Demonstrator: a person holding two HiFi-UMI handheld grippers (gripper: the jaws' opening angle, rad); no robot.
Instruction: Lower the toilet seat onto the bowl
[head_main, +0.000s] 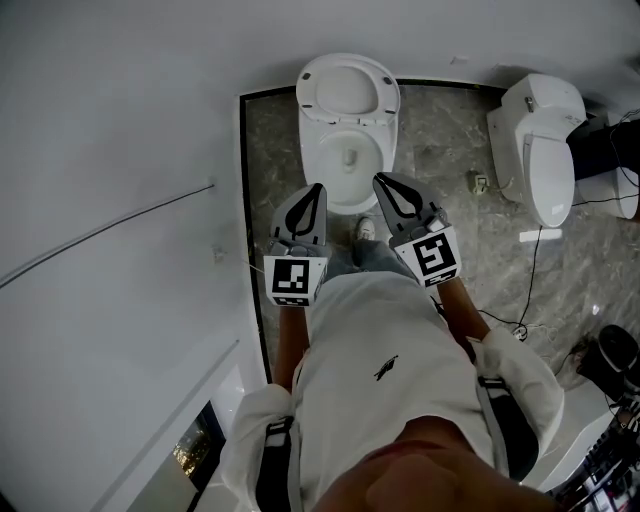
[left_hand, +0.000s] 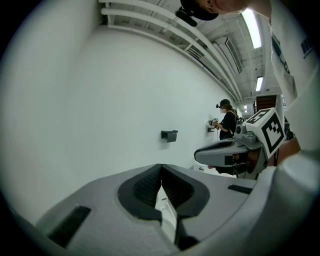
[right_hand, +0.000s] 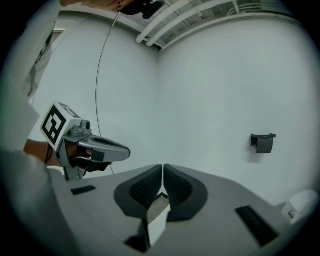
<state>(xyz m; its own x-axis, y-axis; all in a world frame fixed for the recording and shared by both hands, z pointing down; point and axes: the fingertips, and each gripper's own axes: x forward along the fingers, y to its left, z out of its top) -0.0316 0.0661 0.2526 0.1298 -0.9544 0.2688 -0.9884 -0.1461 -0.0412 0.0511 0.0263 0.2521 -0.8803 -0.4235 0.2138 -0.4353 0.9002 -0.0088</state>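
Note:
A white toilet stands against the far wall in the head view, its seat (head_main: 347, 88) raised upright behind the open bowl (head_main: 349, 160). My left gripper (head_main: 316, 190) and right gripper (head_main: 381, 180) hover side by side just in front of the bowl's near rim, touching nothing. Both are shut with nothing between the jaws. In the left gripper view the left gripper (left_hand: 161, 168) points at a bare white wall, with the right gripper (left_hand: 235, 149) beside it. The right gripper view shows the right gripper (right_hand: 163, 168) closed and the left gripper (right_hand: 95, 147) off to its left.
A second white toilet (head_main: 541, 146) stands to the right, with a black cable (head_main: 530, 280) trailing over the marble floor. A white wall (head_main: 120, 150) runs along the left. A dark bracket (right_hand: 262, 142) is fixed to the wall ahead. Another person (left_hand: 227, 122) stands far off.

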